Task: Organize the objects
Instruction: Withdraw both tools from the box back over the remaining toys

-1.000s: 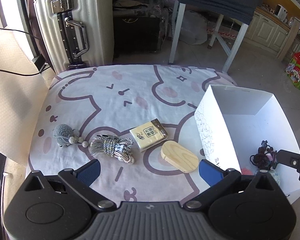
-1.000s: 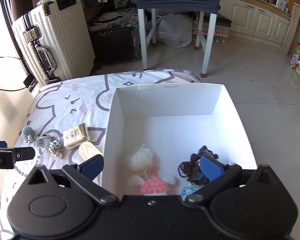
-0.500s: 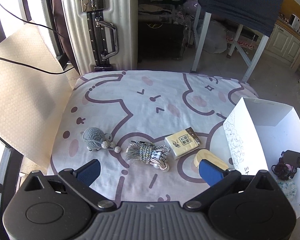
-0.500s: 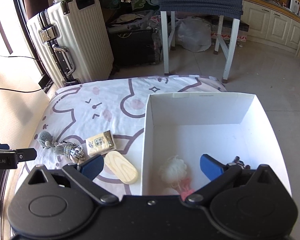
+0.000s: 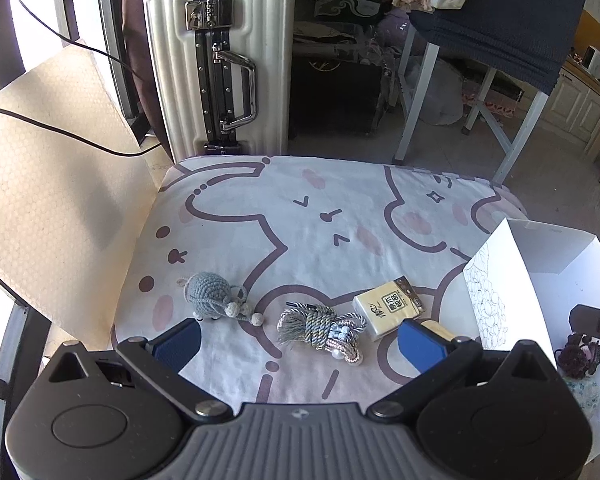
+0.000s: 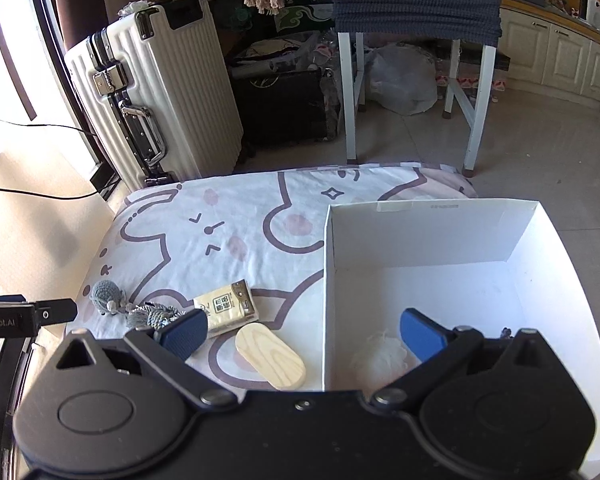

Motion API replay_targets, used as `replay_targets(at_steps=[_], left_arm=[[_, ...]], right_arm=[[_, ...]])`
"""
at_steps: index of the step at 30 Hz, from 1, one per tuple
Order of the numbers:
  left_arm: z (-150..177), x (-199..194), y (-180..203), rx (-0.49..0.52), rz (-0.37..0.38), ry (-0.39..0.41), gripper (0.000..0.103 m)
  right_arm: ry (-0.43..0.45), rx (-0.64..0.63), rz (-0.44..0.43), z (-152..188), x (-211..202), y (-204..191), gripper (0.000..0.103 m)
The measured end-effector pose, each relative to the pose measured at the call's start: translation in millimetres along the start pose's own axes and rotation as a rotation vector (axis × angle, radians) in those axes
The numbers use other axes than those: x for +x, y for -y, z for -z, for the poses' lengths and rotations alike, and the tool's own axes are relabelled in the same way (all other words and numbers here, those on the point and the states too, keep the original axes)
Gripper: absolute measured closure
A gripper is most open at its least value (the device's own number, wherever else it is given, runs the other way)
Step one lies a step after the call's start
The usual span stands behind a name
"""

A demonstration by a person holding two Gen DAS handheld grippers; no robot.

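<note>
On the cartoon-print cloth (image 5: 300,220) lie a grey crocheted mouse (image 5: 210,294), a grey tasselled cord bundle (image 5: 320,328), a yellow tissue pack (image 5: 388,306) and an oval wooden piece (image 6: 270,356). My left gripper (image 5: 298,344) hovers open above the cord bundle, holding nothing. My right gripper (image 6: 302,334) is open over the left wall of the white box (image 6: 432,236). A white fluffy ball (image 6: 376,360) lies inside the box; a dark yarn item (image 5: 578,354) shows there too.
A white ribbed suitcase (image 5: 216,60) stands behind the cloth. A white-legged stool with dark cover (image 6: 416,4) and a black bag (image 6: 284,108) are beyond. A black cable (image 5: 60,132) crosses beige padding on the left. Tiled floor (image 6: 540,168) lies to the right.
Both grippers have drawn back and shifted left. The right gripper has moved from over the box interior to its left wall. The objects on the cloth have not moved.
</note>
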State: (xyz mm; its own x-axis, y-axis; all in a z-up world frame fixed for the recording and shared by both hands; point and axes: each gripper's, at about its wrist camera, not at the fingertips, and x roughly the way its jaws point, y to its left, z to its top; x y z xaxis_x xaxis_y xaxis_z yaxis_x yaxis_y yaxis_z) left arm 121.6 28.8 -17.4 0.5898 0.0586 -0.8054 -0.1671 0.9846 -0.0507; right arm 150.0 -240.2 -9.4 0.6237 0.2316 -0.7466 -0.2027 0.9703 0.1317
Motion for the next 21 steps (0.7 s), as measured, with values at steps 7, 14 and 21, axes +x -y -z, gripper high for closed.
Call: replay_targets(at_steps=[7, 14, 21], left_arm=[[-7, -11, -1, 0.055, 0.010, 0.044, 0.000], [-18, -21, -16, 0.010, 0.029, 0.077, 0.000], [-27, -12, -26, 0.050, -0.024, 0.096, 0.000]], right_arm=[[0.023, -0.022, -0.007, -4, 1, -4, 0.000], [0.054, -0.052, -0.017, -10, -1, -9, 0.000], [0.073, -0.107, -0.019, -9, 4, -21, 0.000]])
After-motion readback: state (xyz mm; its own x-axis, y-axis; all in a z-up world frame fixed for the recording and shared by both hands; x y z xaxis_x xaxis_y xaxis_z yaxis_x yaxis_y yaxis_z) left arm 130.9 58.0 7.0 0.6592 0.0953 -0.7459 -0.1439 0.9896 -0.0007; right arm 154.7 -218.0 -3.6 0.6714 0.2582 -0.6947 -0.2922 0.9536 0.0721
